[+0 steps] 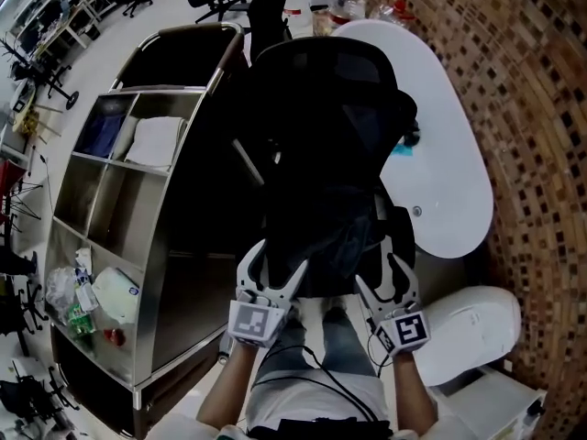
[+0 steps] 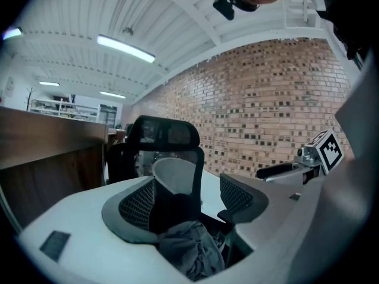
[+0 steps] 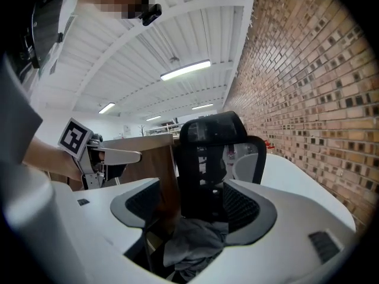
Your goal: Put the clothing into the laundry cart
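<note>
1. Two hand-held grippers are at work. In the head view I see the left hand-held gripper (image 1: 278, 264) and the right hand-held gripper (image 1: 385, 278) side by side at the front of a black office chair (image 1: 330, 99). Each carries its marker cube nearest to me.
2. In the left gripper view, the left hand-held gripper (image 2: 192, 209) is clenched on the clothing (image 2: 189, 250). A grey bunch of it fills the gap low between the jaws and touches both.
3. In the right gripper view, the right hand-held gripper (image 3: 189, 209) grasps the same clothing (image 3: 195, 241). The cloth is wedged between the jaws, and a fold hangs down below them.
4. The clothing (image 1: 326, 241) lies on the chair seat, spanning from one gripper to the other. From above it looks dark against the dark chair, so I cannot trace its outline.
5. The laundry cart (image 1: 170, 246) stands just beside the chair, on my left, and the clothing is outside it. Its dark open compartment is next to the chair. The metal shelves on its far side hold a folded white towel (image 1: 156, 140), and I can see small bottles and packets (image 1: 96, 296) lower down.
6. A white desk (image 1: 449, 181) sits on my right, between the chair and a brick wall (image 1: 537, 108).
</note>
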Demonstrator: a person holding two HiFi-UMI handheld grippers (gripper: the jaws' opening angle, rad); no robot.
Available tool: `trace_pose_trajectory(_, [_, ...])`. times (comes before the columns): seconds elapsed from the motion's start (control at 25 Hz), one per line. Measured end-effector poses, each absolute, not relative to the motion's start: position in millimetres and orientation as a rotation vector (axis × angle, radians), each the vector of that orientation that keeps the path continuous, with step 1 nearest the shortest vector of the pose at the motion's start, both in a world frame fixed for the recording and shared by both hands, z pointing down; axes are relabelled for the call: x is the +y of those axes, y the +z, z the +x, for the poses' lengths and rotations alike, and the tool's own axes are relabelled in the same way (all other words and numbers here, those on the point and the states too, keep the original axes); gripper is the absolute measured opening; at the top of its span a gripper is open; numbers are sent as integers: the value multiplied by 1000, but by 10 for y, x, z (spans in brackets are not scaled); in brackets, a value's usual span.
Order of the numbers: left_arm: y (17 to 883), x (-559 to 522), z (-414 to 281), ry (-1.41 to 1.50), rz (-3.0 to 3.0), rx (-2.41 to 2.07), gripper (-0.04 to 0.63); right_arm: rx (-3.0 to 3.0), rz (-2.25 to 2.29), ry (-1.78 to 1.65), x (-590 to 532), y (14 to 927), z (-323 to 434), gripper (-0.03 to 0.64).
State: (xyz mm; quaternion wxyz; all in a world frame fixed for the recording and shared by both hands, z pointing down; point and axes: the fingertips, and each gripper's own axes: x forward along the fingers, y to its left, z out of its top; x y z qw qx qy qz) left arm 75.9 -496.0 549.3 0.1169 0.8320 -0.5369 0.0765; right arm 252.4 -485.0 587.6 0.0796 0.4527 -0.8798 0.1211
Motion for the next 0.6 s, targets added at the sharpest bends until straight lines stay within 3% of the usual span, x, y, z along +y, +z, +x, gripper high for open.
trace_pose_trajectory(0.2, [6054, -5021, 683, 353, 2431, -1528, 341, -2552, 1220, 430, -4922, 6626, 2393, 342])
trace_pose_trajectory(0.6, [7114, -5386, 728, 344, 2273, -1409, 341, -2282, 842, 620, -5319, 8649, 2159, 345])
